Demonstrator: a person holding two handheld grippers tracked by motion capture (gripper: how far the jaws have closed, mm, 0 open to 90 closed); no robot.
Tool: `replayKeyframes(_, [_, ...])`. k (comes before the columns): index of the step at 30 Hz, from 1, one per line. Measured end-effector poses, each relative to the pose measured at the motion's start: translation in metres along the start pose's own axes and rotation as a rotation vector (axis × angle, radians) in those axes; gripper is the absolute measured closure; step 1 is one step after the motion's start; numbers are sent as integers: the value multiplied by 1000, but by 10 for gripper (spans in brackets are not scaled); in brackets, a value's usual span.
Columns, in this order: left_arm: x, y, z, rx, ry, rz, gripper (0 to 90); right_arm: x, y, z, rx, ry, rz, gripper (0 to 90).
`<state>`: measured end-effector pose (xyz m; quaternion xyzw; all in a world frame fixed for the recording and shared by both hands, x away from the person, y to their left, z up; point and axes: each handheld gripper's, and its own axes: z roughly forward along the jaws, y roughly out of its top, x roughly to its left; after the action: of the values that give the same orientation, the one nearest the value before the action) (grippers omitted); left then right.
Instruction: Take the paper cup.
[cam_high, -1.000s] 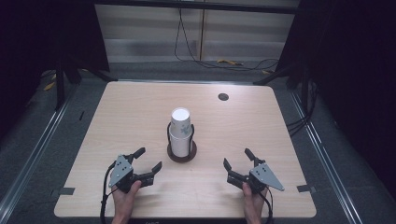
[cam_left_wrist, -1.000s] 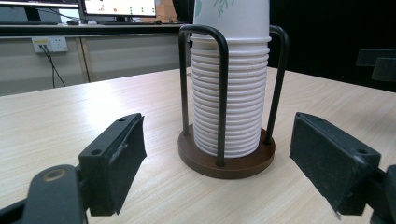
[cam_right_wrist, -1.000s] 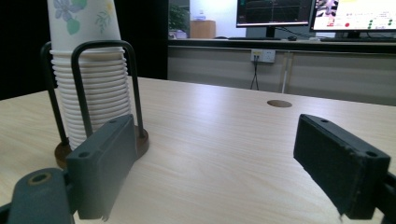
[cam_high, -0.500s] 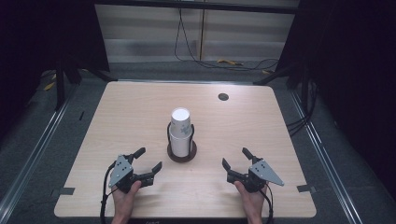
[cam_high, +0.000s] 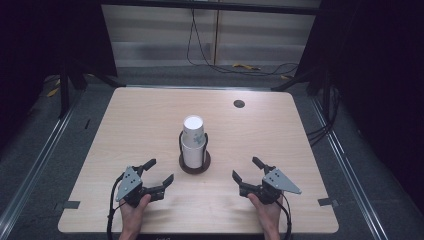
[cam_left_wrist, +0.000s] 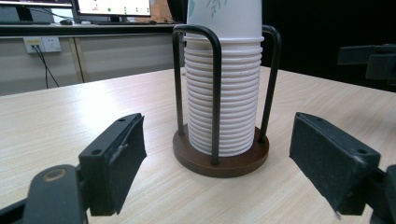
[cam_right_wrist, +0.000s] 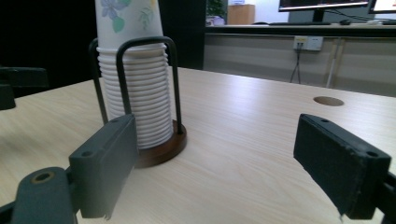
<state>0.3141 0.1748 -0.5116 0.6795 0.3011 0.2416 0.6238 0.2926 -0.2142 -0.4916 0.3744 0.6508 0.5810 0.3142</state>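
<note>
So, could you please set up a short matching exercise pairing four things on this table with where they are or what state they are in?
Things:
1. stack of paper cups
2. cup holder
3. left gripper
4. cable hole

Descriptions:
A. round opening in the tabletop, far right of the cups
B. open, resting near the table's front edge
C. dark wooden base with black wire loops
D. white, nested upside down between the loops

Pairs: 1-D, 2-C, 3-B, 4-A

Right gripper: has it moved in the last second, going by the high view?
Barely. The right gripper has crept slightly left, toward the cup holder's base, and stays open on the table. The cup stack has not moved.
</note>
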Motion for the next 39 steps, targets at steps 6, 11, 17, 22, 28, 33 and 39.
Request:
replayKeyframes(6, [1, 0, 0, 5, 1, 0, 181, 2, 12, 6, 17, 50, -10, 147])
replayKeyframes(11, [1, 0, 0, 6, 2, -1, 181, 4, 20, 12, 18, 75, 7, 147])
replayKeyframes(17, [0, 0, 0, 2, -1, -2, 181, 9, 28, 19, 23, 115, 25, 155])
replayKeyframes(22, [0, 0, 0, 2, -2, -1, 181, 10, 38, 27, 45, 168, 33, 164])
replayKeyframes(28, [0, 0, 0, 6, 0, 1, 181, 12, 46, 39, 79, 203, 24, 164])
replayKeyframes(33, [0, 0, 0, 3, -2, 0, 181, 14, 53, 47, 91, 225, 13, 165])
replayKeyframes(39, [0, 0, 0, 3, -1, 0, 181, 16, 64, 55, 106, 260, 11, 164])
